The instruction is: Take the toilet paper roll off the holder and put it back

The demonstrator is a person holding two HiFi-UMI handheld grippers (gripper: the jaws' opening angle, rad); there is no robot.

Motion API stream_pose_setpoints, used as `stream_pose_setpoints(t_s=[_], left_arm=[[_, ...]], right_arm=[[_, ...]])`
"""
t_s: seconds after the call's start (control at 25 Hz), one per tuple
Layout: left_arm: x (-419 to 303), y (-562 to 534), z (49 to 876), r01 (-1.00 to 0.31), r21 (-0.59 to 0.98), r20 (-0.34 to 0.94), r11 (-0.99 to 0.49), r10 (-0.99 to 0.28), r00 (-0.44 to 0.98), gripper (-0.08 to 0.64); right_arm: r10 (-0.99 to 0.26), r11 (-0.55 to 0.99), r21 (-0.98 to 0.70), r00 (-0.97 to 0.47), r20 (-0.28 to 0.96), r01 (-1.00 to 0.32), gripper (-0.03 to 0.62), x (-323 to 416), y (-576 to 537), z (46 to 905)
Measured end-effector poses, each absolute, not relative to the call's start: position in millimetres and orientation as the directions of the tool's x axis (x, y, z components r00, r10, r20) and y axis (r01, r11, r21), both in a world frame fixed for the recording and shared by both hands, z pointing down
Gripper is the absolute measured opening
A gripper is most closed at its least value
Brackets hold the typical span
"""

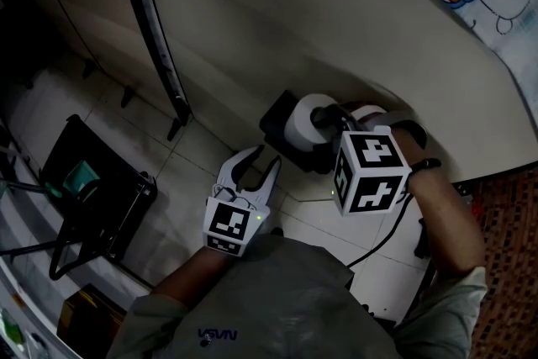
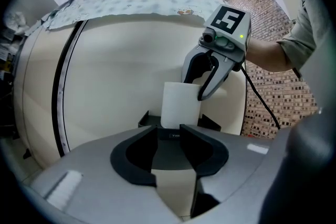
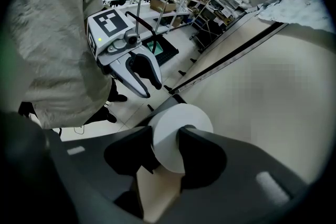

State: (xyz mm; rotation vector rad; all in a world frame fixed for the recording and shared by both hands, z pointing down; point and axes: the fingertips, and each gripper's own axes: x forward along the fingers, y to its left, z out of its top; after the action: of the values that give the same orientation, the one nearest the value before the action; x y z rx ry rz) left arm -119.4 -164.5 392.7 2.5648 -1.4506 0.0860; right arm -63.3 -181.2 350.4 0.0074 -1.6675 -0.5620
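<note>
The white toilet paper roll [image 1: 307,124] stands on a black holder [image 1: 277,124] against the curved cream wall. From above, my right gripper [image 1: 332,120] comes down on the roll. In the right gripper view the roll [image 3: 178,118] fills the gap of that gripper [image 3: 167,136], both jaws lie against the paper, and the right jaw covers its core. The left gripper view shows the roll [image 2: 178,105] upright with the right gripper [image 2: 194,89] over its top right. My left gripper [image 1: 252,172] hovers short of the holder, level, jaws apart and empty [image 2: 180,131].
A large curved cream wall [image 1: 252,13] with a black strip [image 1: 155,29] rises behind the holder. A black wheeled rack [image 1: 92,189] stands on the tiled floor at left. A black cable [image 1: 387,235] hangs from the right gripper. Brick wall [image 2: 273,97] lies to the right.
</note>
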Motion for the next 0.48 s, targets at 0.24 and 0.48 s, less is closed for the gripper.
stream_pose_setpoints(t_s=[0.24,0.48], left_arm=[[-122,-160,393,-0.855,0.138,0.147,-0.499,-0.844,0.516,0.120],[-117,-154,391,-0.849,0.133,0.149,-0.512,-0.836,0.528,0.120]], right_arm=[[-0.346,0.868,0.393,-0.198,0.917,0.303,0.152,-61,-180,347],[-0.380,0.868,0.437,-0.252,0.890,0.236,0.150,-57,-179,331]])
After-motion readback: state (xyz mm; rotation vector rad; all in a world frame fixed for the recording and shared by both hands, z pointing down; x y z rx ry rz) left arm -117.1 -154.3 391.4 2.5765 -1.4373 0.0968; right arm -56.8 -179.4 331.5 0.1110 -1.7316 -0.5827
